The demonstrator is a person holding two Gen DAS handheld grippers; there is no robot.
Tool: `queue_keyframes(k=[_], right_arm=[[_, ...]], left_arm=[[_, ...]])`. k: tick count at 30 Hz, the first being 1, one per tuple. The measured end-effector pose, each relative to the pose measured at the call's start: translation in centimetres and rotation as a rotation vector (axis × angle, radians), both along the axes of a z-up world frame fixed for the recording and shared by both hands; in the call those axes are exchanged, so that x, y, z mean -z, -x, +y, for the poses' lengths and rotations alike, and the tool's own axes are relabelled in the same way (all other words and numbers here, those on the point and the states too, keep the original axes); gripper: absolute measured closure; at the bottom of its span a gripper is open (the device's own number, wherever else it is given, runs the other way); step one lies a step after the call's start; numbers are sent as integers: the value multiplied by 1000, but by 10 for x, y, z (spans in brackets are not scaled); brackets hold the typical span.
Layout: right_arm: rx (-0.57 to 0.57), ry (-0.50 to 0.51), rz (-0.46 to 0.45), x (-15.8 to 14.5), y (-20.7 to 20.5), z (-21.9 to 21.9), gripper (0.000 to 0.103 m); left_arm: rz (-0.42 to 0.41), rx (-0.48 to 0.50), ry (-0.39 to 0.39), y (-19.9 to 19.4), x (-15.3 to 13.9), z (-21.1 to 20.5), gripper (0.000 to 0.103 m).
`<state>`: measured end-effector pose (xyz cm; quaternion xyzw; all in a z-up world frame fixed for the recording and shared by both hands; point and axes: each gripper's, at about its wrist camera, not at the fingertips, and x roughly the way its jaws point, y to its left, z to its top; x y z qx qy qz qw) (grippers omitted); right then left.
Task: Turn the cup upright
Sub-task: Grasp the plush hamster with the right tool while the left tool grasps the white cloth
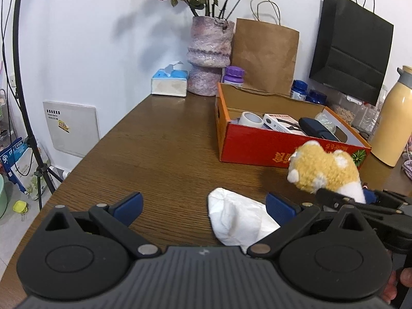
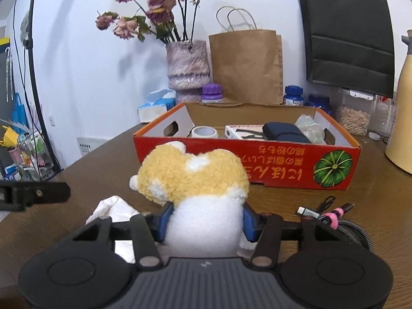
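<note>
R claw (image 2: 204, 221) grips plush (image 2: 195, 180); red box (image 2: 244, 164), Japanese print upside-down.

A: What stood at the back of the wooden table (image 1: 159, 141)?

B: A pink vase (image 1: 209, 56) of dried roses (image 2: 154, 0), flanked by a tissue box (image 1: 170, 82) and a brown paper bag (image 1: 265, 56); a black bag (image 2: 347, 33) hung on the wall.

A: And nearer?

B: A red cardboard box (image 2: 244, 162) held a tape roll (image 2: 204, 131) and a dark case (image 2: 284, 131). A crumpled tissue (image 1: 237, 221) lay in front; a cable (image 2: 332, 213) lay just right of it.
</note>
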<state>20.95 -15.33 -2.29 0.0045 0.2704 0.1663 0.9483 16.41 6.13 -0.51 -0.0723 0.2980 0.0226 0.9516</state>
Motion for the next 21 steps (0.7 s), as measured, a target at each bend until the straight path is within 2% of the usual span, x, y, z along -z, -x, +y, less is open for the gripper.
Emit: queue_keyframes(k=[21], right_arm=[[72,-7,-96,-19,7,-71,50]], left_arm=[[27,58,-14,-23,7,-66,0]])
